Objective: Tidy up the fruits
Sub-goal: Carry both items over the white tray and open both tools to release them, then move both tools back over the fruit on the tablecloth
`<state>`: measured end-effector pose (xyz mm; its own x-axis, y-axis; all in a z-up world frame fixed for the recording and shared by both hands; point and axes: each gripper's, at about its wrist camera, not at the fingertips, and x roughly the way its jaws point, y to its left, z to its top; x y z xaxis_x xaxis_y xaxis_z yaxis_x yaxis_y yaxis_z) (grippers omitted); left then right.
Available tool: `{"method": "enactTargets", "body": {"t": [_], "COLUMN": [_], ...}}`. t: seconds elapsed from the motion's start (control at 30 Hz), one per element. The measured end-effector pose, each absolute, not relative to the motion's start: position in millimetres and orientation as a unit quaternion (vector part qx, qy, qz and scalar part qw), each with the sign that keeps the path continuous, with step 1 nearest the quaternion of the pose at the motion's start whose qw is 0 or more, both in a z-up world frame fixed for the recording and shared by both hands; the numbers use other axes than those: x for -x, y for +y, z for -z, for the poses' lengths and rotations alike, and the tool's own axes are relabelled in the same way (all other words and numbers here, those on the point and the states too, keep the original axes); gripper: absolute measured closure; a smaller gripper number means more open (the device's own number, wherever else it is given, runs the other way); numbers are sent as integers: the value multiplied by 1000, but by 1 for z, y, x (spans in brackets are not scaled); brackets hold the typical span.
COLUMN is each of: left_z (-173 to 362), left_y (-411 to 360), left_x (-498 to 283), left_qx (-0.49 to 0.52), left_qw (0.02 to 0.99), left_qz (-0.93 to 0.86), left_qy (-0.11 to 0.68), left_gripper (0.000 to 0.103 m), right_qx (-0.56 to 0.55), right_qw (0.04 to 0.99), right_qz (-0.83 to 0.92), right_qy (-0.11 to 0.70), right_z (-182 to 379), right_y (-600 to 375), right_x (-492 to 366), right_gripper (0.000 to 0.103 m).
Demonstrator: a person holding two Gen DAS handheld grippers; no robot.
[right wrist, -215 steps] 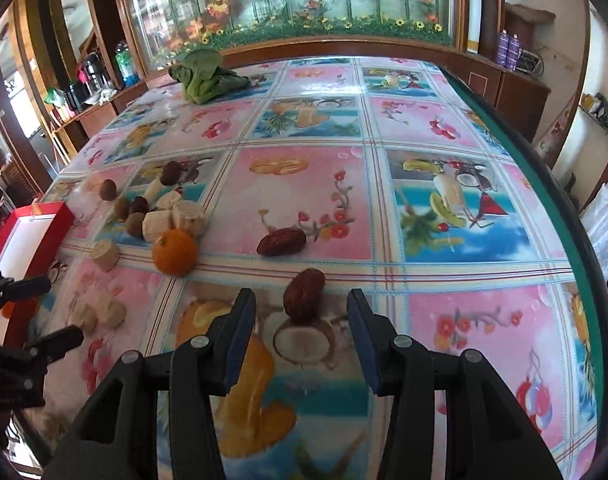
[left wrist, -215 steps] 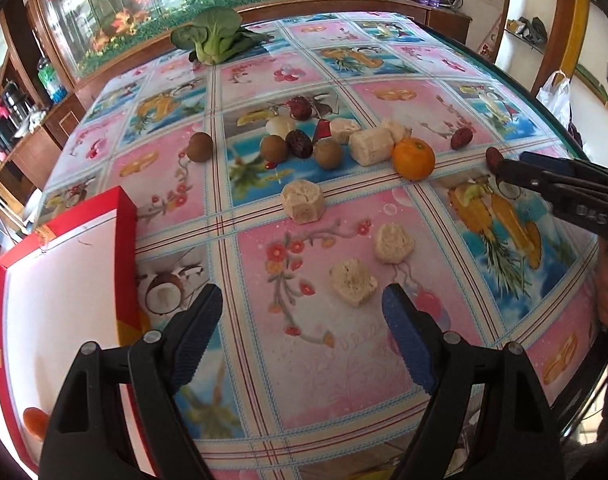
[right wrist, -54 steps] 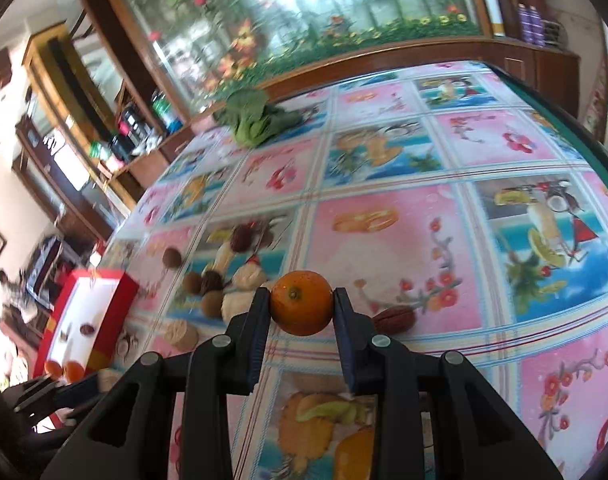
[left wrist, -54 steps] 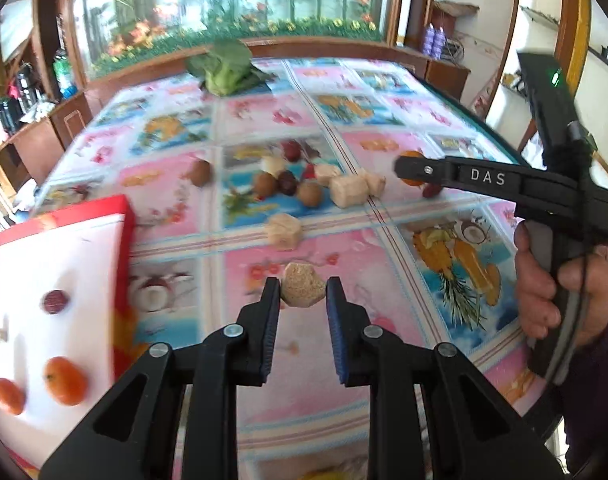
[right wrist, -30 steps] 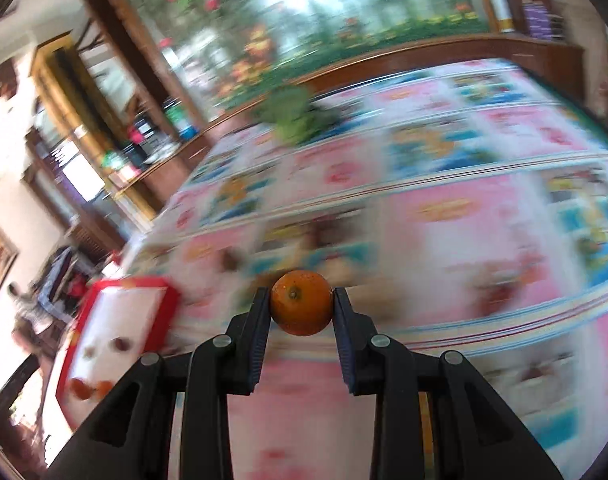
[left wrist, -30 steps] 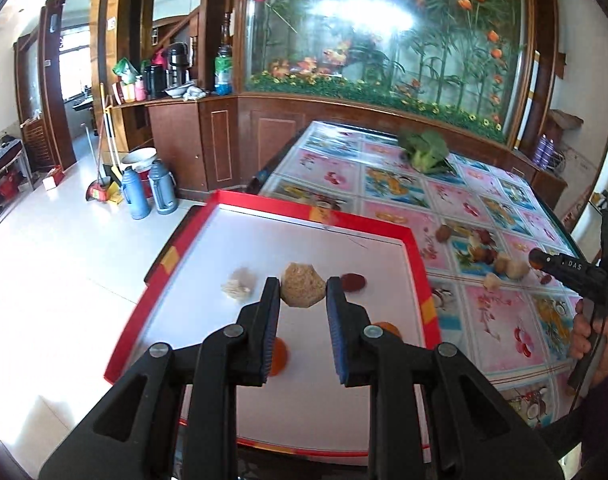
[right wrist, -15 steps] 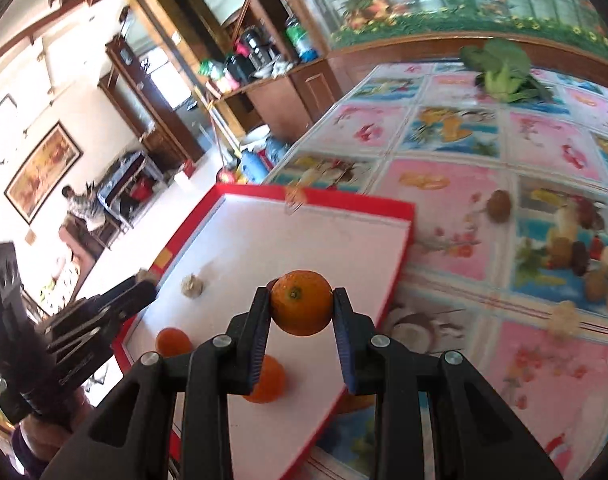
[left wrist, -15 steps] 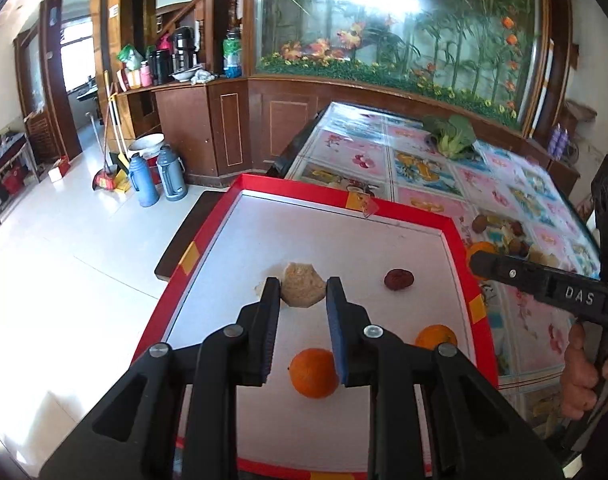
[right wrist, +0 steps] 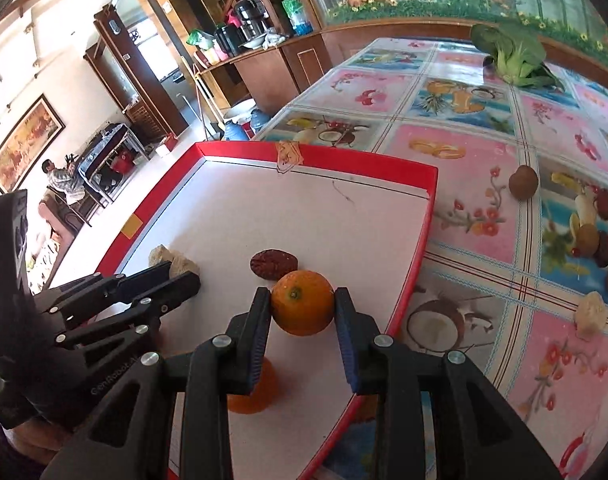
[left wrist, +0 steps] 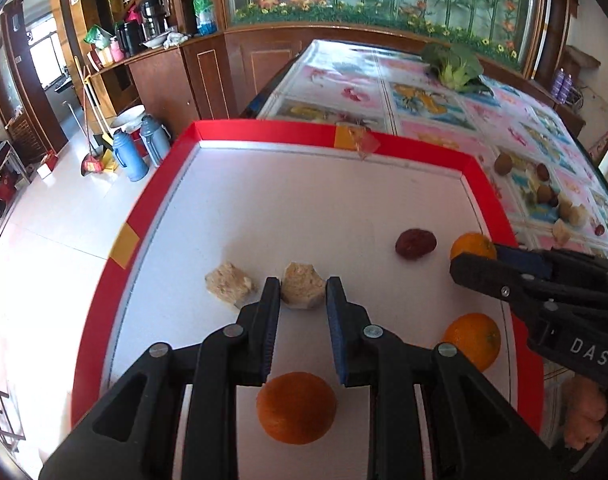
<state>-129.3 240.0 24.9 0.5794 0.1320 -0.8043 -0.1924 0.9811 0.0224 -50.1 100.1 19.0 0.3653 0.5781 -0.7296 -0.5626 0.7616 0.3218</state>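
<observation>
A red-rimmed white tray point(left wrist: 263, 130) holds a beige chunk point(left wrist: 227, 284), a dark red date point(left wrist: 416, 243) and two loose oranges point(left wrist: 296, 407) point(left wrist: 472, 340). My left gripper point(left wrist: 303, 284) is shut on a second beige chunk point(left wrist: 303, 294), low over the tray floor just right of the first. My right gripper point(right wrist: 303, 296) is shut on an orange point(right wrist: 302, 304), just in front of the date point(right wrist: 273, 264) near the tray's right rim point(right wrist: 424, 240). In the right wrist view the left gripper point(right wrist: 183, 276) sits at the left over the chunks.
The tray lies at the left end of a table with a patterned cloth point(right wrist: 464, 152). On the cloth to the right are a brown fruit point(right wrist: 523, 182), a cluster of mixed fruit point(right wrist: 596, 236), a beige chunk point(right wrist: 590, 314) and a green vegetable point(right wrist: 512, 56). Floor lies beyond the tray's left rim.
The left gripper has sunk with its chunk toward the tray floor, beside the other chunk. The right gripper has carried its orange from over the table to over the tray, near the date.
</observation>
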Motion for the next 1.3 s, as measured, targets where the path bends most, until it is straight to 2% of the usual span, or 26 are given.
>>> {"method": "enactTargets", "body": {"t": [0.07,0.17,0.23,0.27,0.3,0.37,0.43,0.6,0.8,1.07,1.3], "left_z": [-26,-26,-26,-27,-28,-32,-38,-53,-69,-56,-47], "left_y": [238,237,236,235,234,231,227,212,165,88,58], "left_x": [130,130,131,132,133,137,141,151,158,152,136], "left_qx": [27,27,26,25,23,17,12,14,-1,-47,-60], "left_qw": [888,888,887,888,888,892,895,906,920,911,900], "left_qz": [-98,-102,-107,-109,-113,-119,-125,-115,-63,25,49], "left_qy": [449,448,448,446,444,436,428,406,386,409,428], "left_gripper": [77,77,73,65,53,43,43,31,24,24,24], "right_qx": [2,4,-2,-8,-12,-18,-24,-42,-82,-143,-189], "right_qw": [831,828,827,829,830,834,839,855,875,898,894], "right_qz": [-349,-357,-362,-363,-364,-364,-363,-346,-300,-200,-146], "right_qy": [434,432,430,426,423,415,404,384,372,364,379], "right_z": [-19,-19,-20,-21,-23,-25,-29,-35,-37,-35,-28], "right_y": [100,99,96,93,89,82,73,35,-28,-137,-196], "right_x": [54,57,58,60,61,64,66,66,55,41,27], "right_gripper": [71,63,62,62,62,62,62,62,62,62,62]}}
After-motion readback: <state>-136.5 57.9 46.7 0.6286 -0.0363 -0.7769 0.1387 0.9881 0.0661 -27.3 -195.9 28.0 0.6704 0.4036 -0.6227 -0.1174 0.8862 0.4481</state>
